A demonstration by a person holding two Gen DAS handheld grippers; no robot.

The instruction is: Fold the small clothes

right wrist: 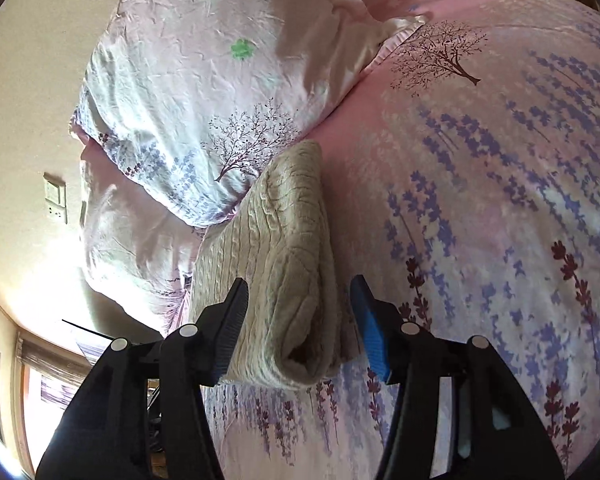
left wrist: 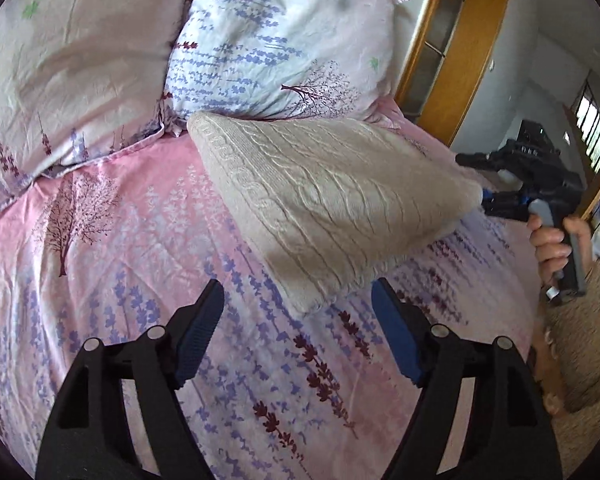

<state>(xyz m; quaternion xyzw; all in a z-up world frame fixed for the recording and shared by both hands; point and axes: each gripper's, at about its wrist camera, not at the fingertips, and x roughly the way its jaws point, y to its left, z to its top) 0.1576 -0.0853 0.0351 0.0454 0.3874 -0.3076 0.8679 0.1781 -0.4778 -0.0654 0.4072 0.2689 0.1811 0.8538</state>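
Lying: the folded beige cable-knit sweater (left wrist: 320, 200) rests on the bed, its far end against a pillow, its near corner just ahead of the left gripper.
Sweater fold: seen from the right wrist, the sweater (right wrist: 288, 272) is doubled over, its rolled edge facing the camera.
Left gripper (left wrist: 298, 308): jaws apart with nothing between them, hovering over the sheet just short of the sweater's corner.
Right gripper (right wrist: 300, 300): jaws spread either side of the sweater's folded end; the pads do not visibly press it. In the left view the right gripper (left wrist: 485, 196) meets the sweater's right tip.
Hand (left wrist: 548, 240): wraps the right gripper's handle at the bed's right side.
Sheet (left wrist: 140, 240): pink, printed with purple lavender sprigs and dark trees, slightly wrinkled.
Pillows: two at the head, a pale pink pillow (left wrist: 68, 60) and a white-and-lavender pillow (left wrist: 276, 48).
Room: a wooden frame (left wrist: 460, 48) stands behind the pillows, a window (left wrist: 592, 128) is far right, and a cream wall with a switch (right wrist: 55, 192) appears in the right view.
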